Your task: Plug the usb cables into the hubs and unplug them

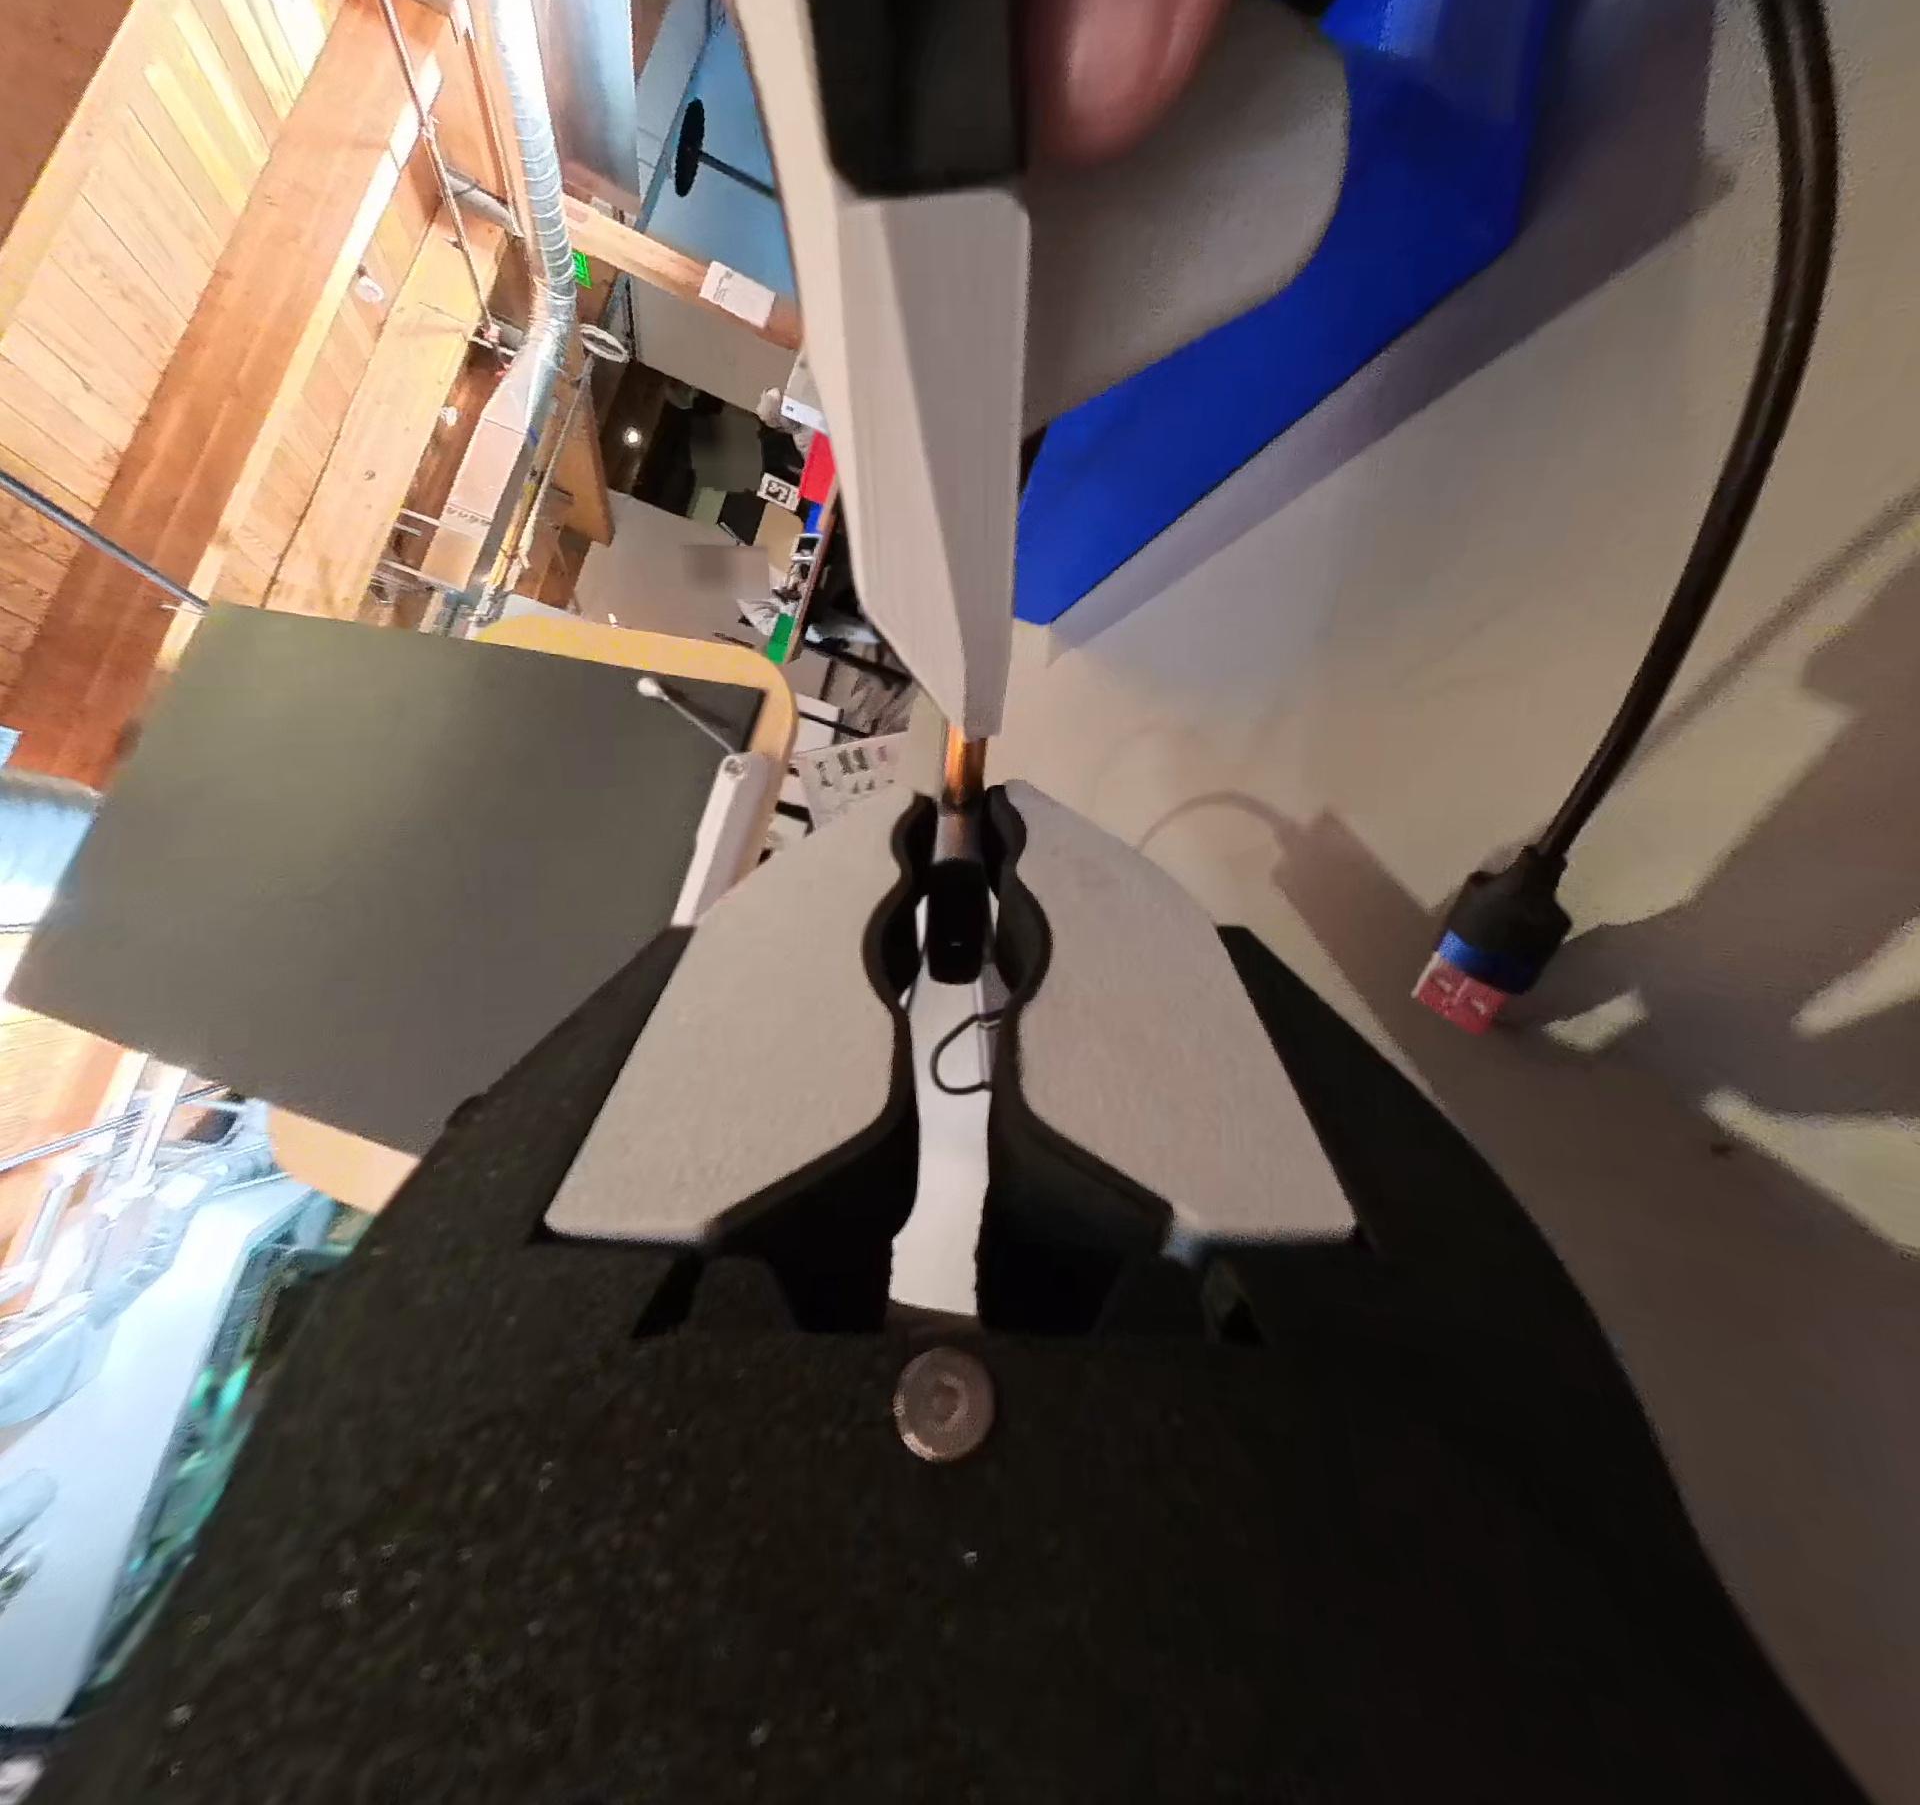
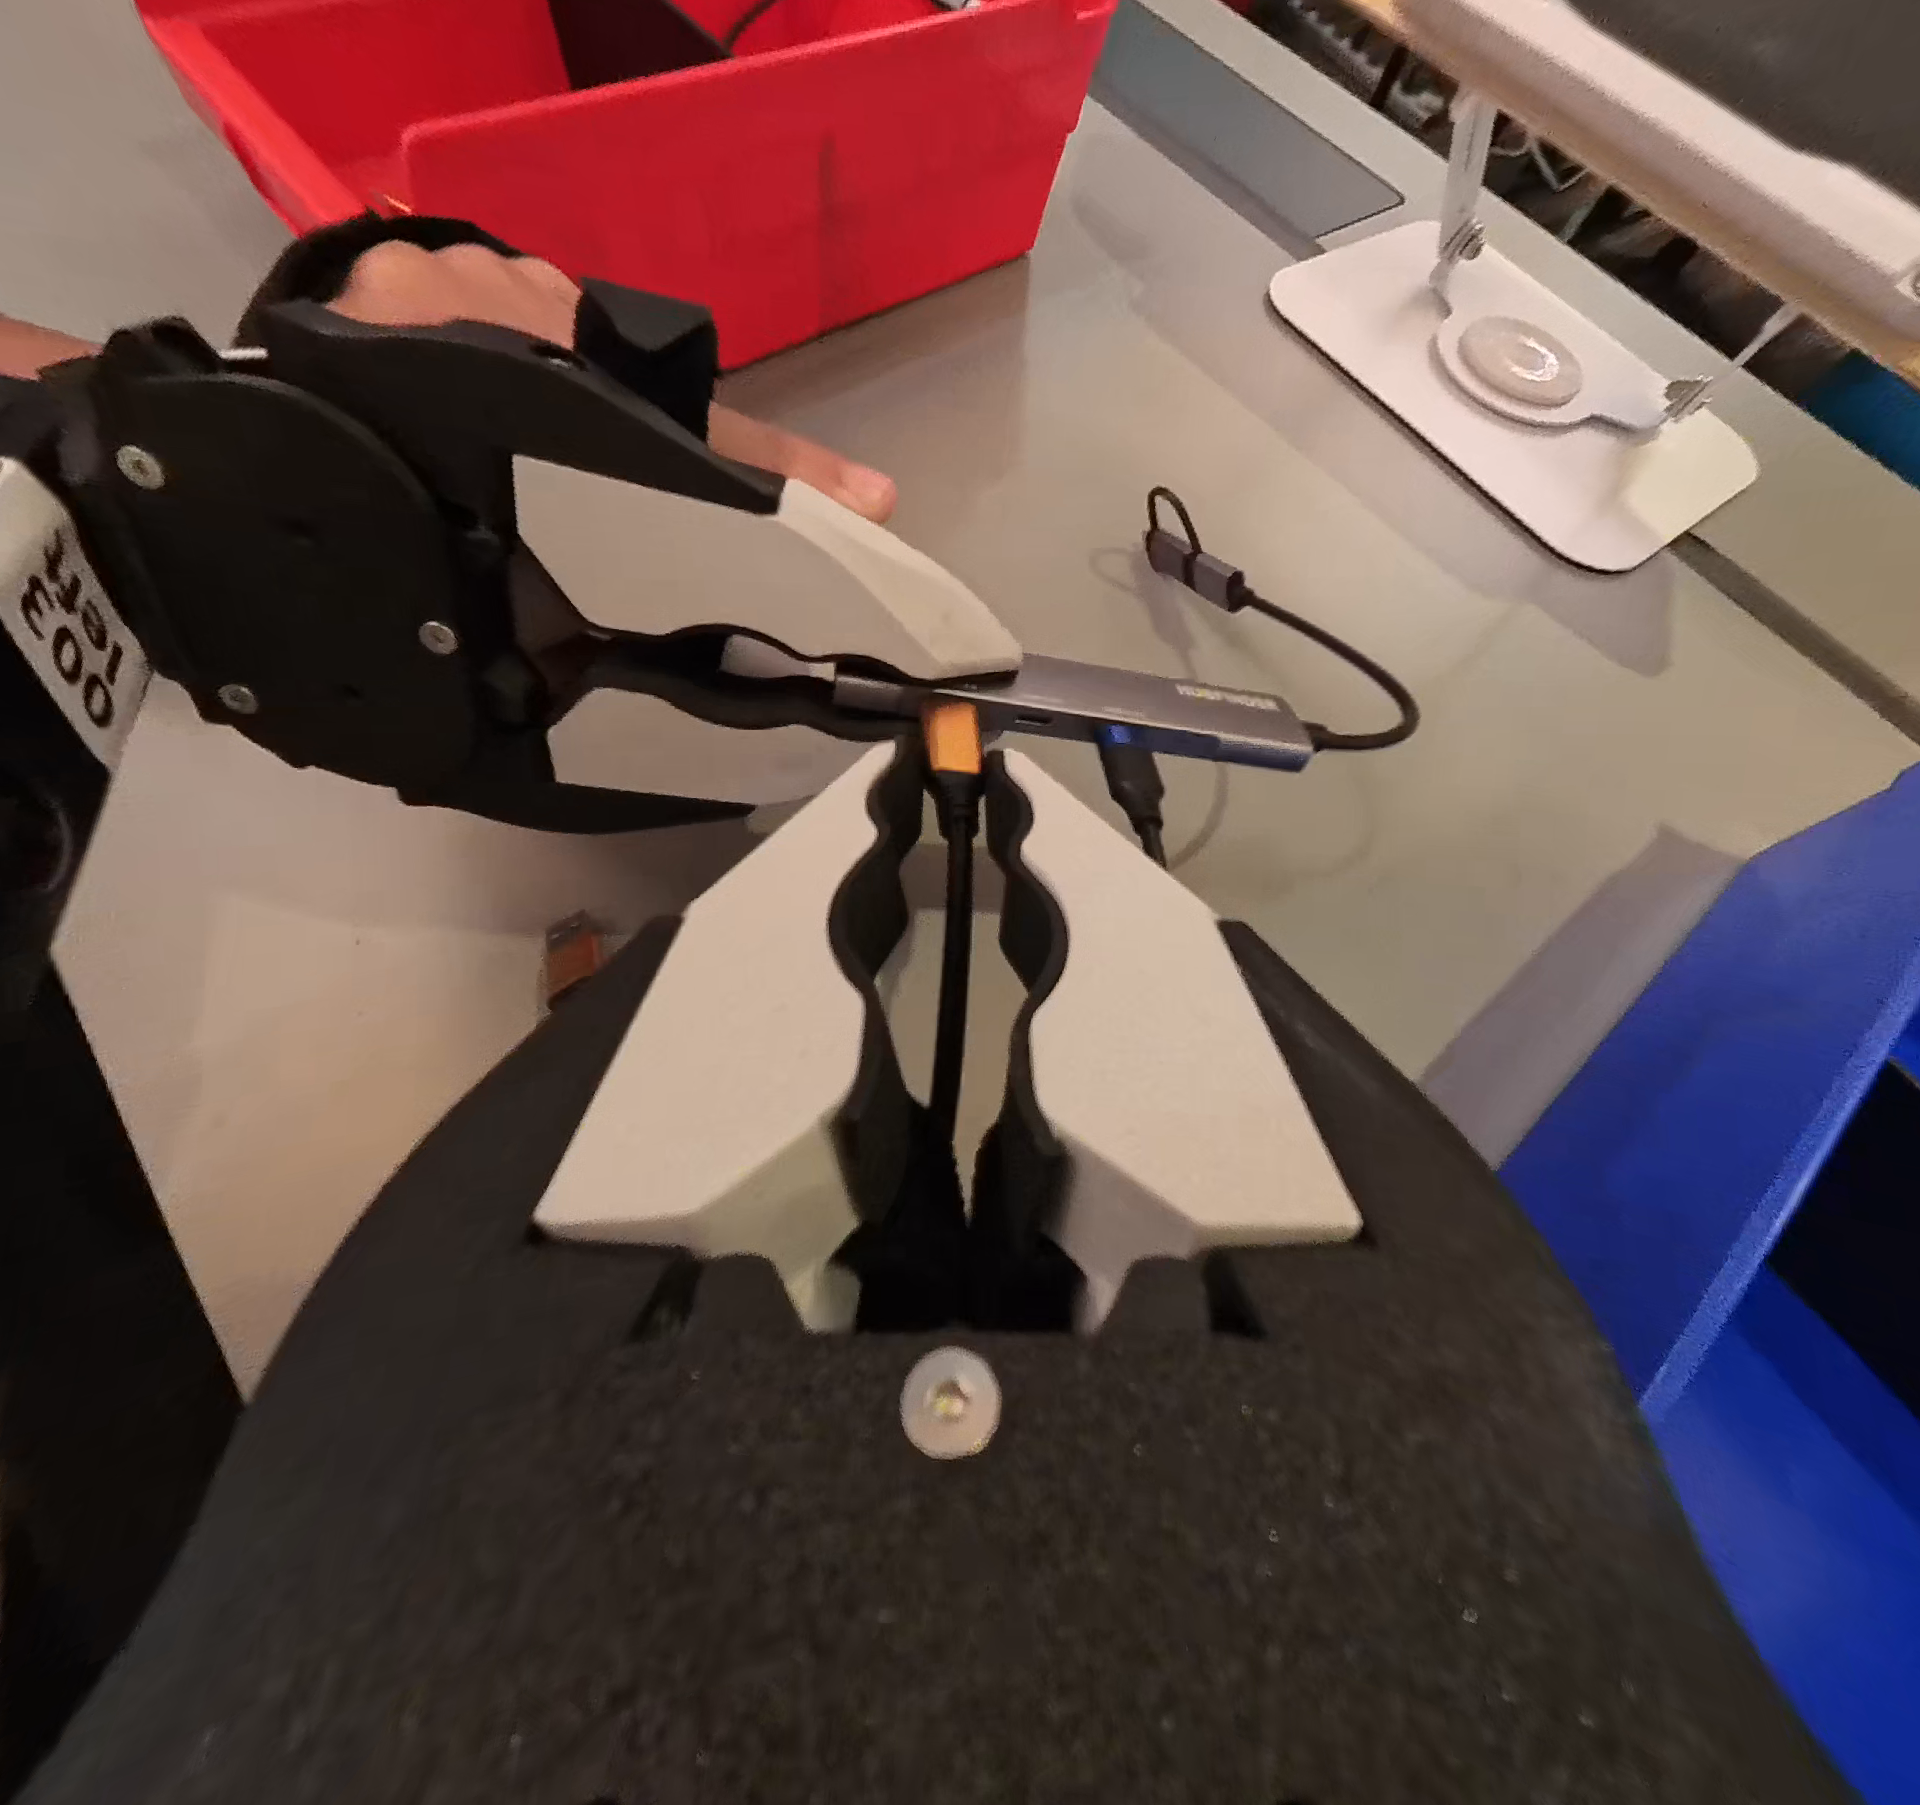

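In the right wrist view a slim grey USB hub (image 2: 1101, 706) is held level above the table. My left gripper (image 2: 925, 690) comes in from the left and is shut on the hub's left end. My right gripper (image 2: 951, 768) is shut on an orange USB plug (image 2: 951, 742) that sits in a port on the hub's near side; its black cable runs back between my fingers. A blue plug (image 2: 1122, 739) with a black cable is also in the hub. In the left wrist view my left gripper (image 1: 961, 810) clamps the hub (image 1: 954, 924), seen end-on, and a white finger (image 1: 925, 425) of the right gripper reaches down to it.
A red bin (image 2: 727, 176) holding a cable stands at the back, a blue bin (image 2: 1714, 1080) at the right. A white stand (image 2: 1507, 384) sits far right. A loose red-tipped plug (image 1: 1486, 945) on a black cable and another plug (image 2: 571, 955) lie on the grey table.
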The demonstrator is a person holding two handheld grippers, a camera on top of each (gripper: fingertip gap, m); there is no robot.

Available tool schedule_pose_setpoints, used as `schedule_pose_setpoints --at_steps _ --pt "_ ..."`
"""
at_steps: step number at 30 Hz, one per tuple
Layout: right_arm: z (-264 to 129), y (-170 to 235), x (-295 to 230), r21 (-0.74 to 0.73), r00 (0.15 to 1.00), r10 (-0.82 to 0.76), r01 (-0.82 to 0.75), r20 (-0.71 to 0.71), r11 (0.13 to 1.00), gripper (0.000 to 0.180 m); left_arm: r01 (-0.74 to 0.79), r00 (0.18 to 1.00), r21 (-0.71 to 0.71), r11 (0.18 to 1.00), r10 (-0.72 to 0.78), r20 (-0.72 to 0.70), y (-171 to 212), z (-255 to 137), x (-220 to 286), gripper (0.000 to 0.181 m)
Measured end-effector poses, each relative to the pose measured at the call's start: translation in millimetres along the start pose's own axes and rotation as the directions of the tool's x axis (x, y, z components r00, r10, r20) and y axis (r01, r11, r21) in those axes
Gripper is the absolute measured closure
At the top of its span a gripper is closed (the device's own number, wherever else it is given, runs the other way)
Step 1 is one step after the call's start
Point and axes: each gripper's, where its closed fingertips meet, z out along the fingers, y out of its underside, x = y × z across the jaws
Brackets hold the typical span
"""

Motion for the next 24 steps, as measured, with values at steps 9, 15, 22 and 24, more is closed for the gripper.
schedule_pose_setpoints --at_steps 9,15,22,24 --pt "-20 -23 2 0.077 0.998 0.018 -0.022 0.060 0.997 0.168 0.180 0.982 0.061 0.982 -0.176 -0.064 0 2 -3 0.171" --pt "-123 -81 63 0.443 0.981 0.151 -0.189 0.120 0.876 0.162 0.649 0.754 0.041 0.760 -0.636 -0.165 20 4 -35 0.172" --pt "-90 -42 38 0.295 0.972 0.065 -0.132 0.224 0.947 0.141 0.948 0.284 0.067 0.310 -0.735 -0.616 -22 -25 -52 0.172" --pt "-81 -42 21 0.296 0.958 0.017 -0.105 0.286 0.950 0.141 0.957 0.242 0.058 0.283 -0.673 -0.699 -35 -35 -50 0.172"
